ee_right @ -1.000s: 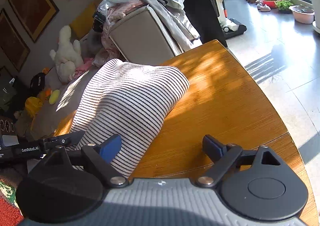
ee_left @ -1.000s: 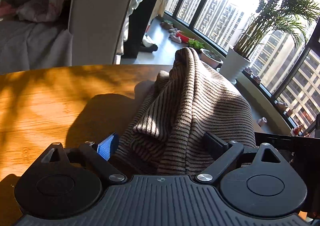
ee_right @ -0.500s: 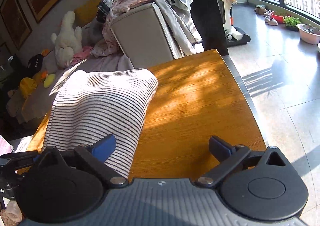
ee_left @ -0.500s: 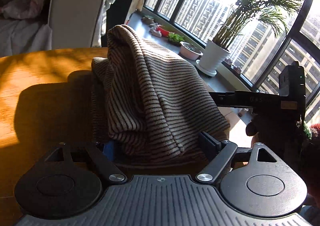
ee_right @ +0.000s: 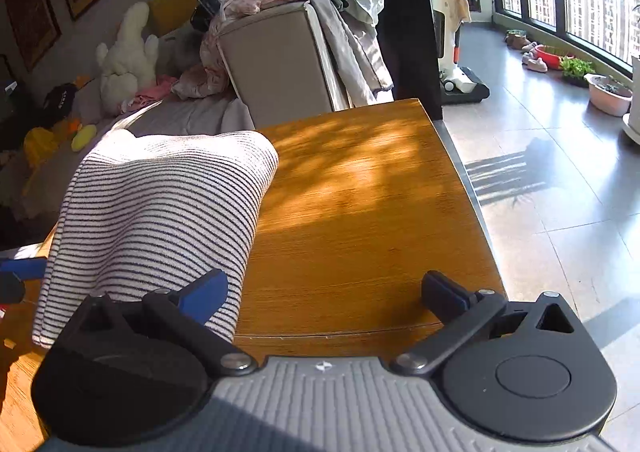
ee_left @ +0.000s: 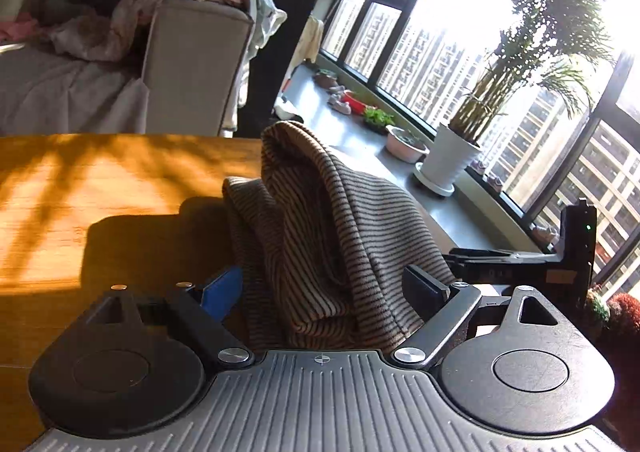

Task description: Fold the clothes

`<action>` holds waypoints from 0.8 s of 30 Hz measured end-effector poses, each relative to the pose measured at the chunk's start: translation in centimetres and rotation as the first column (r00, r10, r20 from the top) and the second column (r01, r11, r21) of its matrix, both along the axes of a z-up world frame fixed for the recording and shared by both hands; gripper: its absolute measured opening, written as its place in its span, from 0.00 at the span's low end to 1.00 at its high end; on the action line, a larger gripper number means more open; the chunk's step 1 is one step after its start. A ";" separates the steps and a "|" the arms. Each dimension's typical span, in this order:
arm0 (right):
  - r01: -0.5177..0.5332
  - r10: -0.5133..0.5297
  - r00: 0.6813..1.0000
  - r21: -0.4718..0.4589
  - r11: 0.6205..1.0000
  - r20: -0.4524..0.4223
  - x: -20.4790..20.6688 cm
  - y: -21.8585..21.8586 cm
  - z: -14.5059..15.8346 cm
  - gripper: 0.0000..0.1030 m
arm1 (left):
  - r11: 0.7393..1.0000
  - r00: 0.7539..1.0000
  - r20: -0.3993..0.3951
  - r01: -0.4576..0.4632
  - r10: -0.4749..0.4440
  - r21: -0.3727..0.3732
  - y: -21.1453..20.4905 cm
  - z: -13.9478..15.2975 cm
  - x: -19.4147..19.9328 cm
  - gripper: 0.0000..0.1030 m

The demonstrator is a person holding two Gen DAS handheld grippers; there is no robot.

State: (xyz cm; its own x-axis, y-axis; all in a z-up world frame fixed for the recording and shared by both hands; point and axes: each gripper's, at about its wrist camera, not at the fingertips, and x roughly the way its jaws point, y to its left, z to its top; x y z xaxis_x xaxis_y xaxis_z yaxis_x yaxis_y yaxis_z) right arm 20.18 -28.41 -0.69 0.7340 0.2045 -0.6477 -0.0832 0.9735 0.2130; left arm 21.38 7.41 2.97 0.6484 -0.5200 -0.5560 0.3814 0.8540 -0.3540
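Note:
A striped knit garment (ee_left: 320, 236) is bunched in a mound on the wooden table (ee_left: 100, 188). In the left wrist view it lies between the wide-spread fingers of my left gripper (ee_left: 324, 288), which is open and not clamped on it. In the right wrist view the garment (ee_right: 160, 208) drapes at the left, lying over the blue left finger (ee_right: 204, 292). My right gripper (ee_right: 324, 292) is open, with bare table (ee_right: 360, 212) between its fingers. The right gripper also shows at the right in the left wrist view (ee_left: 520, 256).
A beige armchair (ee_right: 280, 60) heaped with clothes stands beyond the table's far edge. A sofa with a white plush toy (ee_right: 124, 52) is at the left. Tall windows, a potted palm (ee_left: 452, 160) and tiled floor (ee_right: 540, 180) lie to the right of the table edge.
The left gripper view has swung back left and the garment mound sits lower between its fingers. The right gripper has shifted a little, and the garment now spreads wider at its left.

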 end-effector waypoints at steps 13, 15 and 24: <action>-0.171 0.210 0.944 -0.164 0.971 0.254 -4.3 5.2 7.0 0.49 | 0.994 0.987 -0.143 0.064 -0.077 -0.093 -0.6 -3.7 1.2 0.55; -0.209 0.253 0.935 -0.192 0.959 0.248 -3.9 6.6 6.9 0.52 | 0.985 0.978 -0.139 0.146 -0.158 -0.091 -1.9 -4.0 0.4 0.57; -0.316 0.456 0.823 -0.394 0.863 0.340 -10.0 11.9 4.8 0.85 | 0.997 0.993 -0.112 0.014 -0.023 -0.080 1.6 -3.0 -0.4 0.57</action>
